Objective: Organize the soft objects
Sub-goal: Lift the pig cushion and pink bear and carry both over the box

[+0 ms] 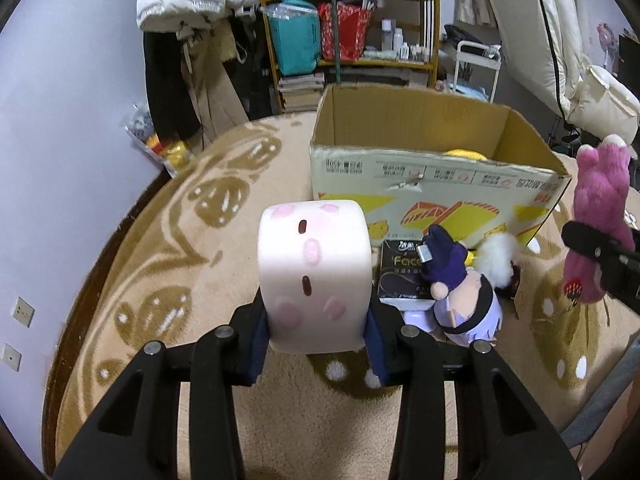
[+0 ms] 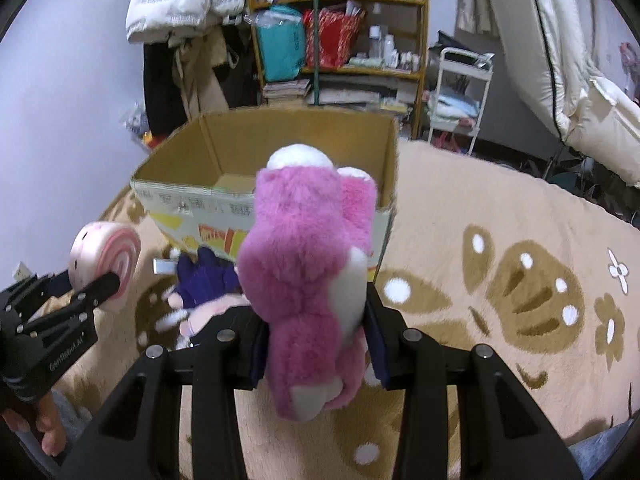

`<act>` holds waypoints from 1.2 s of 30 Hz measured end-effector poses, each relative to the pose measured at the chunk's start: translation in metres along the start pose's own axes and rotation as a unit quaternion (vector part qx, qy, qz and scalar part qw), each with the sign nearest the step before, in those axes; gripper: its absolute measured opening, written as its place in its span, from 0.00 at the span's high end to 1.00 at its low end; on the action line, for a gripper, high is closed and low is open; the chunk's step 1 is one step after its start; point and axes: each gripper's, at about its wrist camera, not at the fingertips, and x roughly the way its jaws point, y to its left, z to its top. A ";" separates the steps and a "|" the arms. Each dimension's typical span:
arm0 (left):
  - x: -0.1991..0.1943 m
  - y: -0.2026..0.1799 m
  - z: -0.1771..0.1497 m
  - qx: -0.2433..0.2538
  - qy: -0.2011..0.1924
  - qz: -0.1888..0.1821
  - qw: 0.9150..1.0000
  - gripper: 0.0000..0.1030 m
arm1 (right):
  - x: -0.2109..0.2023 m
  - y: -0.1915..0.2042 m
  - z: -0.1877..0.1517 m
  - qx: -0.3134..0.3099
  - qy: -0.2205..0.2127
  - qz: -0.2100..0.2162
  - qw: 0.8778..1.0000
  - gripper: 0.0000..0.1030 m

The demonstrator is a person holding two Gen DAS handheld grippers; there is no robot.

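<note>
The left gripper (image 1: 318, 338) is closed on a pale pink cushion (image 1: 314, 276), a soft block with a printed face, held clear of the rug (image 1: 200, 272) in front of the cardboard box (image 1: 420, 168). The right gripper (image 2: 316, 350) is clamped on a pink plush toy (image 2: 304, 280), which stands up between its fingers (image 2: 378, 344), also just short of the box.

Both things look light and very squashy. The cushion bulges where it is squeezed, so a hold low on its body, as here, probably keeps it from popping out. The plush toy is furry and floppy; gripped near one end, its upper part may sway or sag. Neither seems fragile, and firm pressure should do no harm.

A purple-and-lilac doll (image 1: 460, 292) and a dark tissue pack (image 1: 404, 276) lie on the rug beside the box.
</note>
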 end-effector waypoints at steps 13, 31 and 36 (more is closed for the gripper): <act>-0.047 0.000 0.010 0.013 -0.115 0.023 0.993 0.62 | -0.036 -0.008 0.014 0.002 -0.080 -0.004 0.997 0.58; -0.073 -0.009 0.046 0.033 -0.195 0.025 0.980 0.62 | -0.058 -0.010 0.055 0.006 -0.126 0.022 0.992 0.58; -0.079 -0.011 0.070 0.036 -0.219 0.013 0.975 0.62 | -0.060 -0.009 0.071 0.003 -0.144 0.017 0.989 0.58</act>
